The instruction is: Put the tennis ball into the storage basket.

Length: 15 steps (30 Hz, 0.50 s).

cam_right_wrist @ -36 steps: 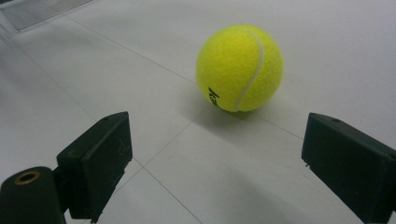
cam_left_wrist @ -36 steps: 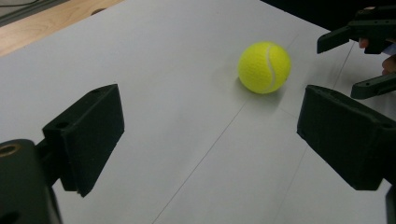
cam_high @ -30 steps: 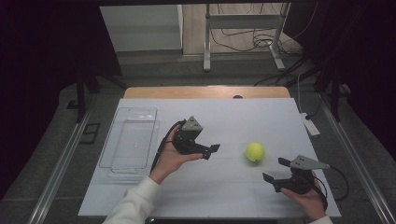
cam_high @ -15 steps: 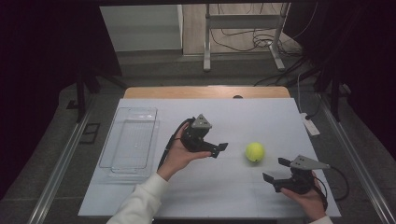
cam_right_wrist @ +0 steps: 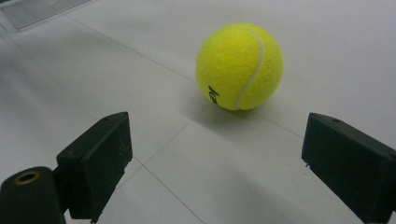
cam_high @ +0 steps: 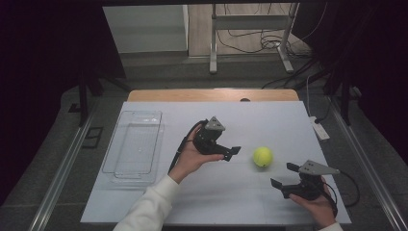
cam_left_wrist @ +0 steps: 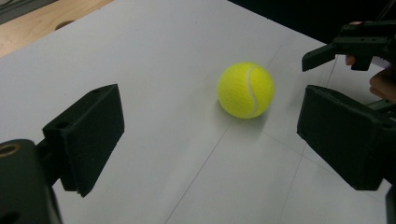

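Tennis ball between open grippers

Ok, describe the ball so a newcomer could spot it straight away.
Start at the white table. Right of its middle, between the two hand-held grippers, the tennis ball sits alone on the surface. It is the one round, bright yellow-green thing there; the clear tray lies far to its left.

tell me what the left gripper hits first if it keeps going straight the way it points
Most likely the tennis ball: it sits ahead of the open left gripper, slightly off centre between its fingers, nothing between.
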### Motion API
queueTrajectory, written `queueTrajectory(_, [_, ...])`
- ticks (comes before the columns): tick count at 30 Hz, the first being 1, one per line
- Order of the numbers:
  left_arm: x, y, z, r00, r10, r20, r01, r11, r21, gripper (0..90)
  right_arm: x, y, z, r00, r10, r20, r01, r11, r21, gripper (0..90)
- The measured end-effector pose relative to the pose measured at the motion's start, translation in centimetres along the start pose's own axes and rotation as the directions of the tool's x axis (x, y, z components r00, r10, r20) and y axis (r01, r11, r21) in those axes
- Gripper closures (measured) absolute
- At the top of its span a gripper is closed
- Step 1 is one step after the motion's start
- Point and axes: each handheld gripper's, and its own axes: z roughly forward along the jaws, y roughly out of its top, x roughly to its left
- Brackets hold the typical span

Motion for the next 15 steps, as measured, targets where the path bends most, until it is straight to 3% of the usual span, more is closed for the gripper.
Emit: queueTrajectory(15, [-0.2,0.9,1.4,0.9999,0.007,0.010,-0.007,0.9998,0.019,8.8,0.0,0.0,0.0,1.0000,-0.001,0.000,0.001,1.000,0.001,9.1])
